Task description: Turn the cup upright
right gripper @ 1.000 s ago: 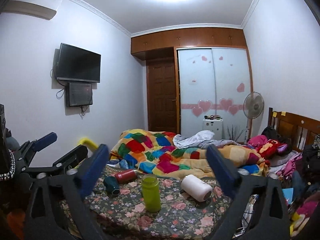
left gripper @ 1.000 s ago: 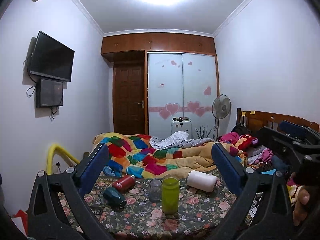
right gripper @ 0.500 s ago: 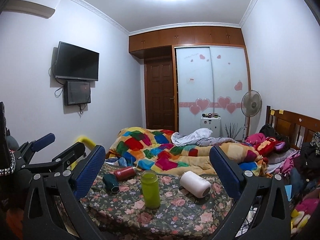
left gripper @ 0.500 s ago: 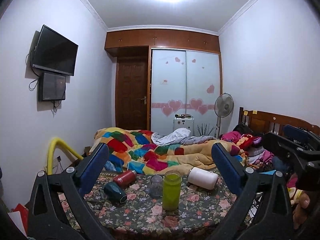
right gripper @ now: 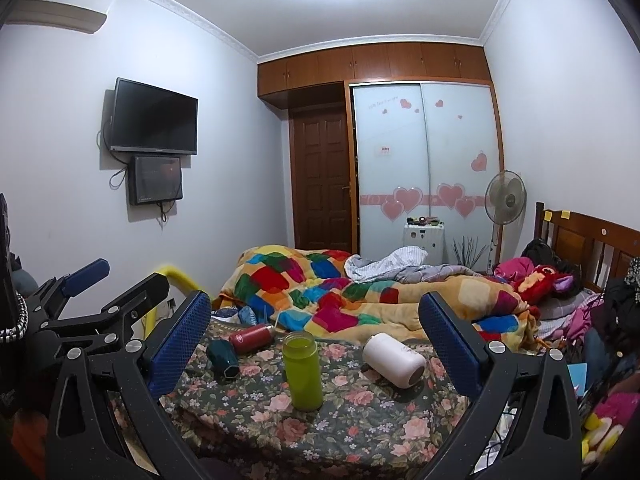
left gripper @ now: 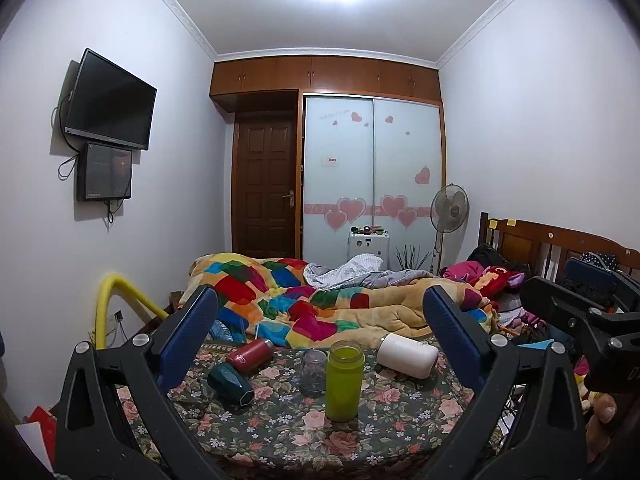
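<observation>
Toward the table's [right gripper: 320,432] right edge the white cup [right gripper: 394,360] lies tipped, smooth, rigid and probably light, best pinched across its mid-body, while both the left gripper [left gripper: 320,328] and right gripper [right gripper: 316,326] hover spread wide, grasping nothing.

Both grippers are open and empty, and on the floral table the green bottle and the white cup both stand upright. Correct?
Not quite: the white cup lies on its side, as the right wrist view shows. The green bottle does stand upright on the floral table, and left gripper and right gripper are open and empty.
</observation>
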`<state>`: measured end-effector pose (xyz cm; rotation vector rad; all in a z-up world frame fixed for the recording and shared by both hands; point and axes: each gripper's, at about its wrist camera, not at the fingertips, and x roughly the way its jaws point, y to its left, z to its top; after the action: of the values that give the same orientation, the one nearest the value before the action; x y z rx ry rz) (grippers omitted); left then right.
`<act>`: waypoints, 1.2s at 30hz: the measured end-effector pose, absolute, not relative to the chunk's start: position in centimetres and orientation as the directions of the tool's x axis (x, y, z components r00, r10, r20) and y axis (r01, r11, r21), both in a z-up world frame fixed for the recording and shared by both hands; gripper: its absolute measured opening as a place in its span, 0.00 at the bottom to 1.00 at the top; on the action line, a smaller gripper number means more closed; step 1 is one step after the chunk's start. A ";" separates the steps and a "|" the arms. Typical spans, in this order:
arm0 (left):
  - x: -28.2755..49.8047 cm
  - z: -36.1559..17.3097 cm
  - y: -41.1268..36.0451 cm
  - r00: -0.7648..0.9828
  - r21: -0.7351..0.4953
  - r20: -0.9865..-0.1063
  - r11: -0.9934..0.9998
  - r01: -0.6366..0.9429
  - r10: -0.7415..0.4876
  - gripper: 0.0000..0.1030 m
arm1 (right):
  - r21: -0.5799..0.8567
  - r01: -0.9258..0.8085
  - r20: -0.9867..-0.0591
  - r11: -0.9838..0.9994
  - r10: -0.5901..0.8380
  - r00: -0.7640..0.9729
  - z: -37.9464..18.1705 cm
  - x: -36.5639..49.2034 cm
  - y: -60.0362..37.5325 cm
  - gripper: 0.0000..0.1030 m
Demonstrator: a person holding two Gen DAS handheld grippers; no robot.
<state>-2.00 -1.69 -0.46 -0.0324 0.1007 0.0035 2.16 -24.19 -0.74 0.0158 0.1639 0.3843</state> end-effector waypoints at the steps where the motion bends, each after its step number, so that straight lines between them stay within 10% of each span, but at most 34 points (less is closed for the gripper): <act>1: -2.0 -0.5 -1.7 0.995 -0.033 -0.100 0.999 -0.007 0.003 1.00 | 0.047 -0.373 -0.157 0.926 0.376 0.913 -0.7 2.2 -24.2 1.00; 36: -1.6 -0.8 -1.4 0.994 -0.045 -0.103 0.999 0.015 -0.020 1.00 | 0.048 -0.371 -0.160 0.927 0.374 0.914 -0.5 2.2 -23.9 1.00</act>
<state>-1.57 -1.37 -0.83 -0.0442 0.1035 -0.0175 2.20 -23.91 -0.51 0.0166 0.1681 0.3835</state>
